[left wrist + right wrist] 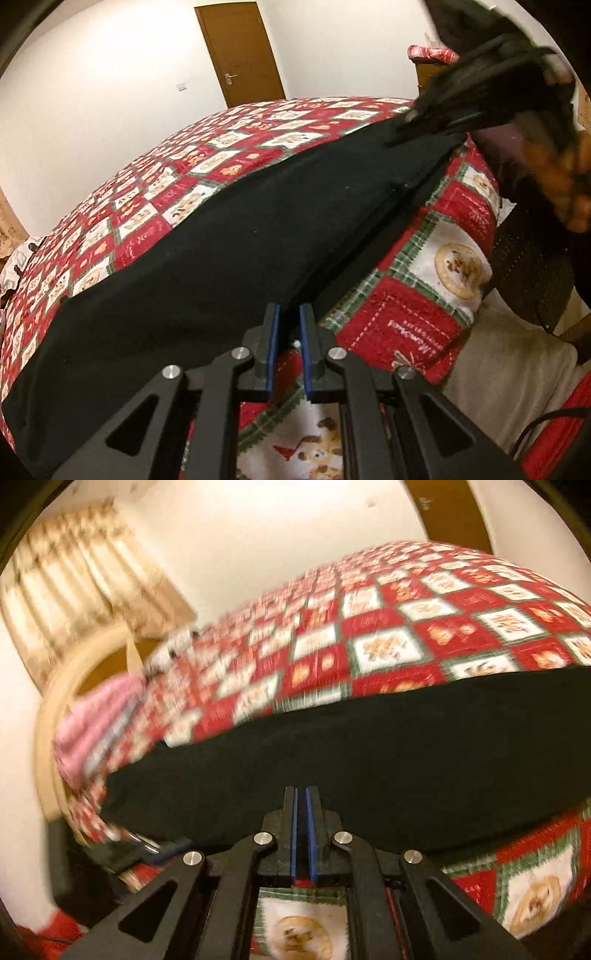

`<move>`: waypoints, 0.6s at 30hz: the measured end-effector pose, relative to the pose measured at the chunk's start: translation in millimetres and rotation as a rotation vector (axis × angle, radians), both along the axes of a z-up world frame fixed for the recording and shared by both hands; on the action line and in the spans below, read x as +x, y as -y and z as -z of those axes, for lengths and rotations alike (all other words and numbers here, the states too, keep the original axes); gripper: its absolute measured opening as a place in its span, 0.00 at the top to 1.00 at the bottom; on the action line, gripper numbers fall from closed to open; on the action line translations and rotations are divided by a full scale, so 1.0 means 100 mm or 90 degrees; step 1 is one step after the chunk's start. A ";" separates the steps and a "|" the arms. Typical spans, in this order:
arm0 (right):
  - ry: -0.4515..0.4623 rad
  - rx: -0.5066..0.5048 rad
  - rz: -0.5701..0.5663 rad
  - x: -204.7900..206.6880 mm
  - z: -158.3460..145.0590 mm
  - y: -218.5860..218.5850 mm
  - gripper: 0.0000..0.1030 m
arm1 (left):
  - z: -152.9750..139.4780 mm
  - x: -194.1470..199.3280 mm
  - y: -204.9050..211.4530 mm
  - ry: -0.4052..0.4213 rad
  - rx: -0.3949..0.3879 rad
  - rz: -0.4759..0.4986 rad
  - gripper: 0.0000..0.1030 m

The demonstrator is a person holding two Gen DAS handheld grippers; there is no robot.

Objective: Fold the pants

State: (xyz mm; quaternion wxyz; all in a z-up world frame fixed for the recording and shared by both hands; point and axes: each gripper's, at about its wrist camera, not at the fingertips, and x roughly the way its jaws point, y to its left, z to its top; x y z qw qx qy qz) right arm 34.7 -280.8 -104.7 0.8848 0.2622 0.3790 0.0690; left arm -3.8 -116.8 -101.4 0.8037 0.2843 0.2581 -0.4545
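Note:
Black pants (229, 251) lie flat and lengthwise across a red Christmas patchwork quilt (266, 136) on a bed. At their near edge, my left gripper (289, 308) is shut, with black fabric showing between its blue pads. In the left wrist view my right gripper (406, 125) is a dark blur over the pants' right end, and a person's hand (565, 177) grips it. In its own view the right gripper (303, 790) is shut, its fingertips over the pants (369, 760). I cannot tell if it pinches any fabric.
A brown door (240, 51) stands in the white wall beyond the bed. Beige bedding (498, 369) hangs below the quilt's near edge at the right. In the right wrist view a curtain (85, 583) and a pink cloth (99, 716) sit by the bed's left end.

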 end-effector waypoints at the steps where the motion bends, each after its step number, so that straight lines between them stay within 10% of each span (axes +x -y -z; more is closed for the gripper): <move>1: -0.042 -0.009 -0.022 0.07 0.13 -0.06 0.95 | 0.00 0.00 -0.04 -0.006 -0.001 0.001 0.89; 9: -0.138 0.068 -0.080 -0.16 0.46 0.00 0.95 | 0.06 -0.12 -0.15 -0.044 0.014 0.047 0.89; 18: 0.041 0.009 -0.074 0.19 -0.25 -0.20 0.95 | -0.39 0.33 -0.66 -0.067 -0.078 -0.073 0.72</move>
